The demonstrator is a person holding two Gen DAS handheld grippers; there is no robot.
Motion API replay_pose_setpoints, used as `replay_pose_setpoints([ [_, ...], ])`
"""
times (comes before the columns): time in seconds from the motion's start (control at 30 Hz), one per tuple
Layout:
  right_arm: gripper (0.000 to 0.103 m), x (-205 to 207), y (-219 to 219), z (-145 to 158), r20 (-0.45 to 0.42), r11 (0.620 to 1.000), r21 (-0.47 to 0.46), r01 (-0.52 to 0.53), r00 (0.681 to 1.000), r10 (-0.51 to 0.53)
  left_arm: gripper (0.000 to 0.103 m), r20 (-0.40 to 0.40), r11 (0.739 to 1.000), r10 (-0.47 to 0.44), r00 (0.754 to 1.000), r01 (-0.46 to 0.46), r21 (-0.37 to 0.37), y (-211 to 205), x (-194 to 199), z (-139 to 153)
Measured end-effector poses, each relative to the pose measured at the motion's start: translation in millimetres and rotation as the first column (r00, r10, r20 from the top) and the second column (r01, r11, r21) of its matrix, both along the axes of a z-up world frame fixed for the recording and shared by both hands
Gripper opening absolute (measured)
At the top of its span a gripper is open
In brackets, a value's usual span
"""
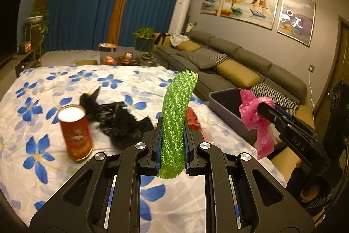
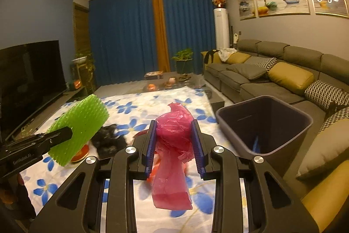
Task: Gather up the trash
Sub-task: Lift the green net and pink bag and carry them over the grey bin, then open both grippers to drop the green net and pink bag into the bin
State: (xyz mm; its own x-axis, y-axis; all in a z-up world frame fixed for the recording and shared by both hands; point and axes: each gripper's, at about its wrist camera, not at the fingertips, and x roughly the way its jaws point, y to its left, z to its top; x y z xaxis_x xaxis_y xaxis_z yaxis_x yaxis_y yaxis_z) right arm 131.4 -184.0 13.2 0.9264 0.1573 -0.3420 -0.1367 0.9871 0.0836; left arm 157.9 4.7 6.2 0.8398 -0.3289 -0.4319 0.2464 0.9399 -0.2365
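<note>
My left gripper (image 1: 172,134) is shut on a green foam net sleeve (image 1: 177,110) and holds it upright above the flowered cloth; the sleeve also shows in the right wrist view (image 2: 80,123). My right gripper (image 2: 175,141) is shut on a crumpled pink plastic bag (image 2: 173,145), which hangs beside the grey trash bin (image 2: 301,121); the bag also shows in the left wrist view (image 1: 256,119). A red can (image 1: 75,130) stands on the cloth. A black plastic bag (image 1: 115,119) lies behind it. A red scrap (image 1: 193,118) lies near the bin (image 1: 220,102).
The table wears a white cloth with blue flowers (image 1: 54,88). A grey sofa with yellow and patterned cushions (image 2: 283,75) runs along the right. A TV (image 2: 28,75) stands at the left. A low table with plants and ornaments (image 2: 172,80) stands before blue curtains.
</note>
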Motion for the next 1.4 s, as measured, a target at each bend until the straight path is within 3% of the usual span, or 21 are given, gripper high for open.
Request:
replay_pose_setpoints([
  [0.63,0.032,24.3,-54.5,5.5,0.029,0.992,0.006,0.122,0.992,-0.123,0.015,0.003,0.992,-0.116,0.993,0.116,0.04,-77.7,47.0,7.3],
  [1.0,0.032,33.3,-88.3,8.2,0.05,0.976,0.021,0.217,0.975,-0.218,0.015,0.038,0.978,-0.203,0.978,0.201,0.051,-132.6,77.7,21.6],
  [1.4,0.032,54.6,-119.3,3.9,0.049,0.96,0.045,0.277,0.959,-0.279,0.015,0.03,0.96,-0.277,0.961,0.275,0.054,-188.7,121.1,14.4],
])
